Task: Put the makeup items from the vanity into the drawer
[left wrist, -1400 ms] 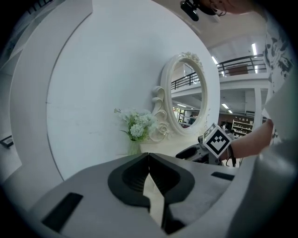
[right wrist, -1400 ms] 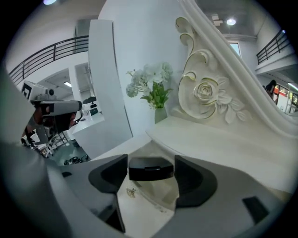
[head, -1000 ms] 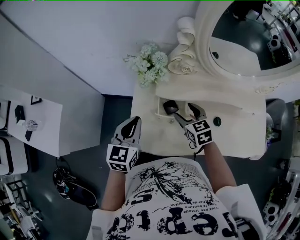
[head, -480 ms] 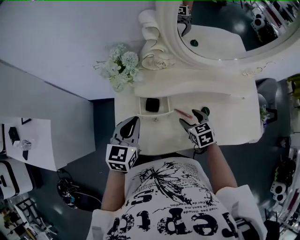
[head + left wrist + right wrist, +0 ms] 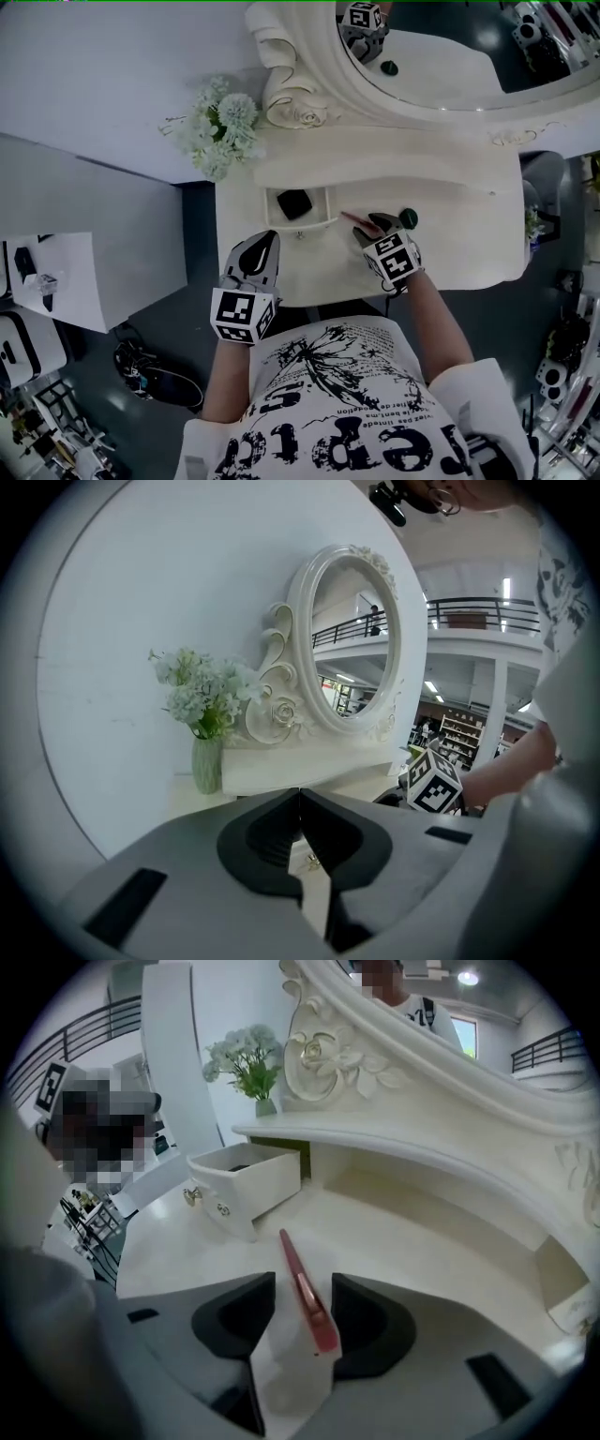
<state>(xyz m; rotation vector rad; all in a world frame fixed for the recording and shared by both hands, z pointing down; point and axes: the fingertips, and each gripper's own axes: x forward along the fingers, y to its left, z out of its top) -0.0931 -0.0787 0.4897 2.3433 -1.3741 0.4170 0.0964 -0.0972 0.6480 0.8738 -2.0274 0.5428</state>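
While I look along the right gripper [image 5: 304, 1282], I see a slim red makeup pencil [image 5: 292, 1255] lying flat on the white vanity top [image 5: 403, 1241], and its near end lies between the two jaws. The jaws have just been closing. They now stand at a middle width, with the pencil closer to the right jaw and a clear gap at the left one, so I do not see them pressing on it. The far tip of the pencil points toward the small drawer [image 5: 225, 1199], which stands pulled open under the shelf, a little apart from it.

In the head view, a black item [image 5: 294, 203] already lies inside this drawer. A small round dark jar [image 5: 408, 217] stands on the vanity top just beside the right gripper, on the side away from the drawer.

My left gripper [image 5: 300, 799] hangs over the front edge of the vanity, on the near side of the drawer. Its jaws are together and nothing is between them. Behind it I see a green vase with pale flowers [image 5: 202, 696] and the oval mirror [image 5: 361, 649].
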